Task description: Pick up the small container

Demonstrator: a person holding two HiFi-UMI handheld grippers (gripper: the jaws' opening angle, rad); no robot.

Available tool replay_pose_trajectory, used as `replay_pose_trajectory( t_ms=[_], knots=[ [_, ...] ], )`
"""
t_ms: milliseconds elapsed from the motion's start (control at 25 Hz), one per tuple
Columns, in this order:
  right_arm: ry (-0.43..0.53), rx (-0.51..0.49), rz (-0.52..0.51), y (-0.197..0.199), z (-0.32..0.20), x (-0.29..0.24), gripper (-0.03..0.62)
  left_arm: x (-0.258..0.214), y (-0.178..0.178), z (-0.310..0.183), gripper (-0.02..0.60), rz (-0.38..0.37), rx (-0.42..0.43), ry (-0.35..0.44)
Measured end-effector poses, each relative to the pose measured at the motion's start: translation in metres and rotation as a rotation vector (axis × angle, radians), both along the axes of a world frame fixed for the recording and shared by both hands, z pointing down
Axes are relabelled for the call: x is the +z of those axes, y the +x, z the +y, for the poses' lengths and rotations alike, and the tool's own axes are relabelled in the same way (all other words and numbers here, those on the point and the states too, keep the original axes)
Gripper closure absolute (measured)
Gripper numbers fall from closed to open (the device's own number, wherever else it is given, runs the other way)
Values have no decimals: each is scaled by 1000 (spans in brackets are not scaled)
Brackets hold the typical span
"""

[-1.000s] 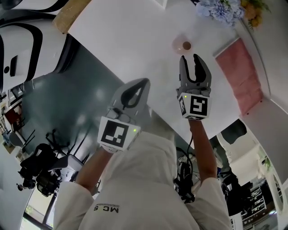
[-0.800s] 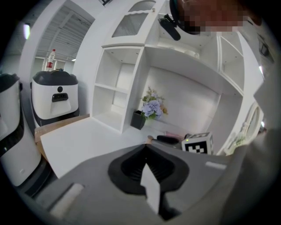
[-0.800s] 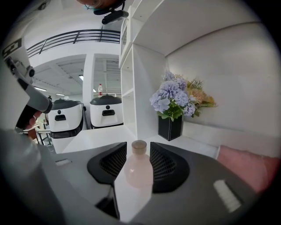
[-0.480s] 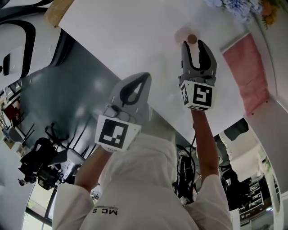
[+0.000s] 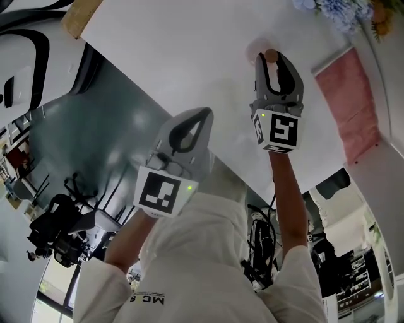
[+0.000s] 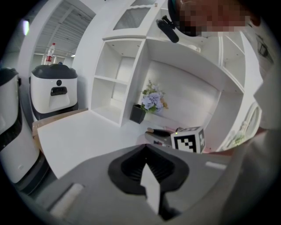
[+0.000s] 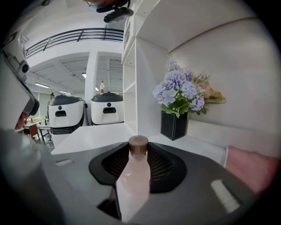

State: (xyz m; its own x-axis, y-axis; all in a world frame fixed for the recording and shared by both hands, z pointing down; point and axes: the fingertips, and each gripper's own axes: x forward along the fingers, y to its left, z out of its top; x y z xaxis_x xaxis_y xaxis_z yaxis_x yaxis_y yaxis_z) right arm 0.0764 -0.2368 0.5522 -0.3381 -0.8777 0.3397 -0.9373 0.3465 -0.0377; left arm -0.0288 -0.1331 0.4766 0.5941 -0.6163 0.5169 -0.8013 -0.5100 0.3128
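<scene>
The small container (image 5: 271, 55) is a pale pink bottle with a brown cap, standing on the white table (image 5: 189, 44) at the far side. My right gripper (image 5: 273, 60) reaches out over the table and its jaws are closing around it. In the right gripper view the bottle (image 7: 134, 176) fills the gap between the right gripper's (image 7: 138, 147) dark pads and touches both. My left gripper (image 5: 203, 113) hangs back at the table's near edge, shut and empty. In the left gripper view its jaws (image 6: 146, 147) meet in a point.
A pink cloth (image 5: 344, 107) lies right of the bottle. Purple flowers (image 7: 180, 94) in a black vase (image 7: 172, 126) stand beyond it against the white shelving. A cardboard piece (image 5: 82, 16) sits at the table's far left corner. White machines (image 7: 66, 114) stand past the table.
My right gripper moved forward until the bottle stood between its jaws, then the jaws drew in around it. The left gripper barely moved.
</scene>
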Motion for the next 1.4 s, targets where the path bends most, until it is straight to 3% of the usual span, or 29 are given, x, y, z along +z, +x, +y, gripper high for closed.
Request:
replay_pose_trajectory(
  t_ms=[920, 1400],
  knots=[
    [6, -34, -16, 2, 15, -9, 473, -5, -3, 8, 581, -21, 3, 13],
    [5, -80, -23, 4, 42, -54, 473, -26, 1, 15, 581, -5, 33, 44]
  ],
)
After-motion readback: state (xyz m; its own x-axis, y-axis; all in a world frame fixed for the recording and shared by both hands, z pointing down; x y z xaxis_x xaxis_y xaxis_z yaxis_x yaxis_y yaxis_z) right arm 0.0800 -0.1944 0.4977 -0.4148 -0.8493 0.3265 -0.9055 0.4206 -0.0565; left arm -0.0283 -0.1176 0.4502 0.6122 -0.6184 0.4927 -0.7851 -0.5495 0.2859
